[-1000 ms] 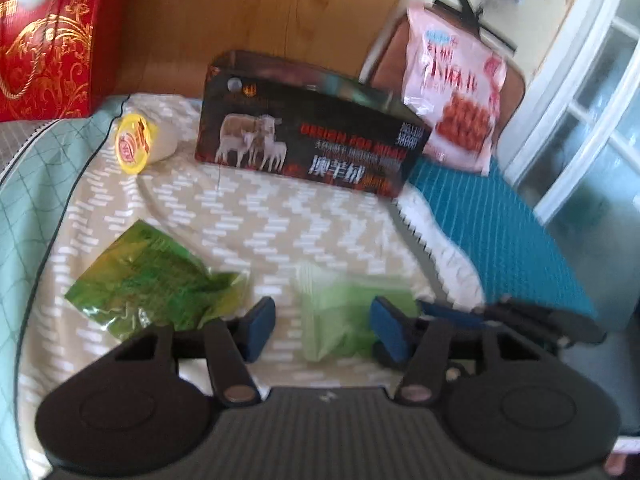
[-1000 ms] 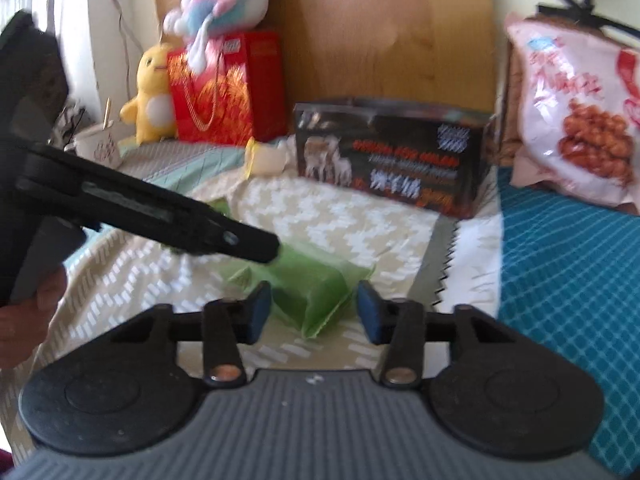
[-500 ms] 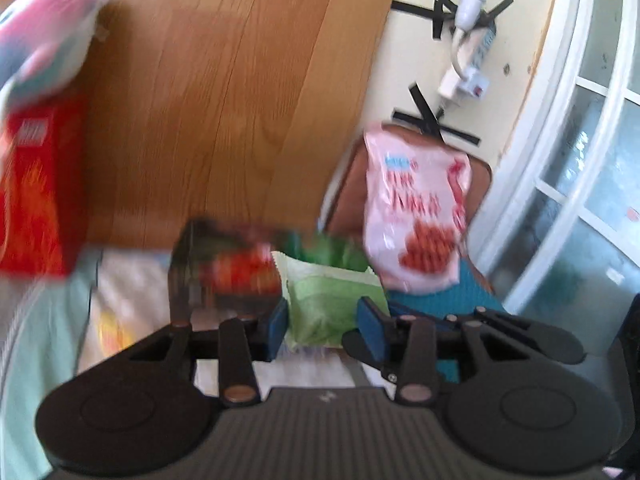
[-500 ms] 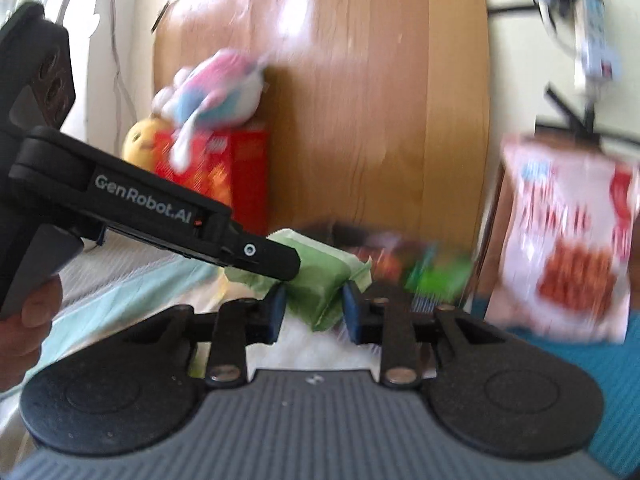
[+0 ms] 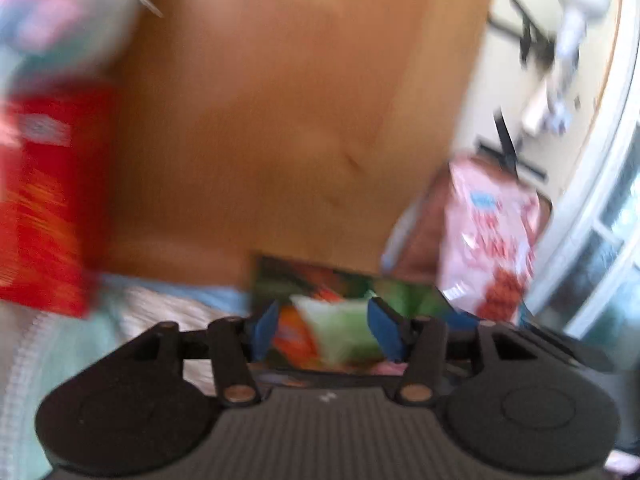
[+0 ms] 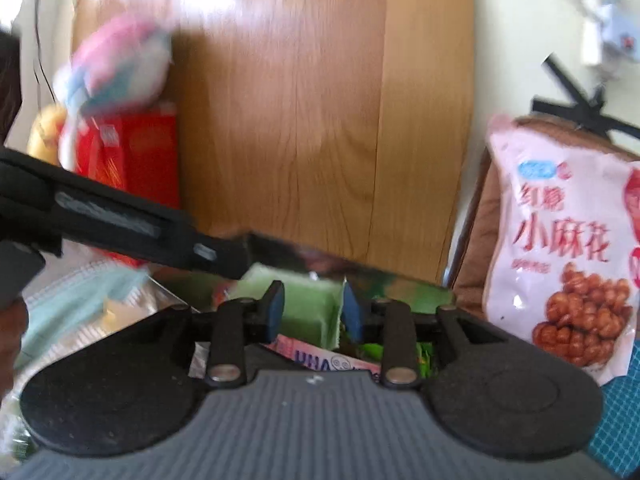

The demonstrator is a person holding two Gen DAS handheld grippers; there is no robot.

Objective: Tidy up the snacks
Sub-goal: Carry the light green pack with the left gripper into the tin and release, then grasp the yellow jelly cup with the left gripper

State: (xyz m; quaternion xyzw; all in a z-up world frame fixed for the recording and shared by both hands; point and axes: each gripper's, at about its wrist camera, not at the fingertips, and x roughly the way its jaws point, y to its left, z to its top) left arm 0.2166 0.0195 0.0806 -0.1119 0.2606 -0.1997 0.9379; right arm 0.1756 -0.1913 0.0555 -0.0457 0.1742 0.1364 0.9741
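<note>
A light green snack packet [image 5: 344, 332] sits between the blue pads of my left gripper [image 5: 326, 330], which looks closed on it, above the open dark box [image 5: 340, 276] that holds several snacks. In the right wrist view the same green packet [image 6: 310, 308] lies between the pads of my right gripper [image 6: 314, 310], also closed on it, over the box [image 6: 400, 288]. A pink snack pack [image 6: 324, 358] lies inside the box below. The left gripper's arm [image 6: 120, 224] crosses the right view from the left. Both views are motion-blurred.
A large pink bag of fried twists [image 6: 568, 252] leans on a brown chair back at right. A red gift bag [image 5: 40, 216] and plush toys [image 6: 116, 64] stand at left. A wooden headboard [image 6: 320, 120] rises behind. A teal cloth [image 6: 624, 420] covers the right.
Both grippers closed on the green packet, lifted it off the bedspread and carried it forward over the open box. The views tilted up toward the headboard.
</note>
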